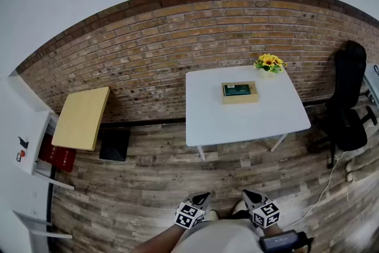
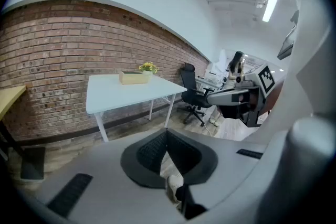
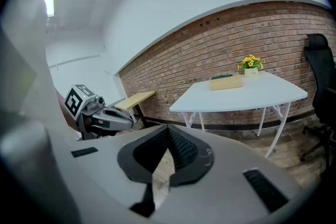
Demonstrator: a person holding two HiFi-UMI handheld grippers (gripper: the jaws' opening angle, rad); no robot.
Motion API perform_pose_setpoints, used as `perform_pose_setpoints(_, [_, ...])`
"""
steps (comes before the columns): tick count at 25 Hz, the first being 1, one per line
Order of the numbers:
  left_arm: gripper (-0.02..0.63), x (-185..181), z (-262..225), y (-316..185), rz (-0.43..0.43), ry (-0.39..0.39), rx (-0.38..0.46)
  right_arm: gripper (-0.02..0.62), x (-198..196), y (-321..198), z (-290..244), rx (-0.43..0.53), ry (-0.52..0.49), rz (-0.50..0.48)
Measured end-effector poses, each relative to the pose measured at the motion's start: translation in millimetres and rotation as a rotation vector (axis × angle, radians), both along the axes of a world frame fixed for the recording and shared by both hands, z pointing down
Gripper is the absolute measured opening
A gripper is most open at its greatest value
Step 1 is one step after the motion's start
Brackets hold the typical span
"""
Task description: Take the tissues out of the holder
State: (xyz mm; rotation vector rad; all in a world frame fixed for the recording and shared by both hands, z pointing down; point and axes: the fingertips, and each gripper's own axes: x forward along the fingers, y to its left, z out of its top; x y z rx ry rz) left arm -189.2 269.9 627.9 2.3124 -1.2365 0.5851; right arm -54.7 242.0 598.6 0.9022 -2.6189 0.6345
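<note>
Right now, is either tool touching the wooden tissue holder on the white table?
No, the left tool and right tool hang near the person's body, across the floor from the wooden tissue holder.

Wooden holder point(image 1: 240, 99) with green-topped tissues point(image 1: 238, 89) sits on white bench point(image 1: 237, 118), beside yellow flowers point(image 1: 269, 61). Left gripper point(image 1: 201, 197) and right gripper point(image 1: 250, 195) are low, well apart from the bench.

Green tissues point(image 1: 238, 89) inside tan holder point(image 1: 240, 99)

A brick wall point(image 1: 148, 44) backs a white table point(image 1: 237, 121), a yellow table point(image 1: 83, 118) and a black chair point(image 1: 348, 103) on plank floor point(image 1: 148, 186).
</note>
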Motion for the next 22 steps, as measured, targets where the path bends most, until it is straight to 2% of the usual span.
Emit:
perform_pose_setpoints(5, [0.008,9.5,-3.1,8.2,0.0,0.0,0.007,0.005,11.6,11.6,-3.2,-0.002,-0.055,0.042])
perform_pose_setpoints(22, [0.008,48.8,-13.3,3.0,0.008,-0.018,0.021,0.005,43.7,7.1,-7.2,0.018,-0.009,0.018])
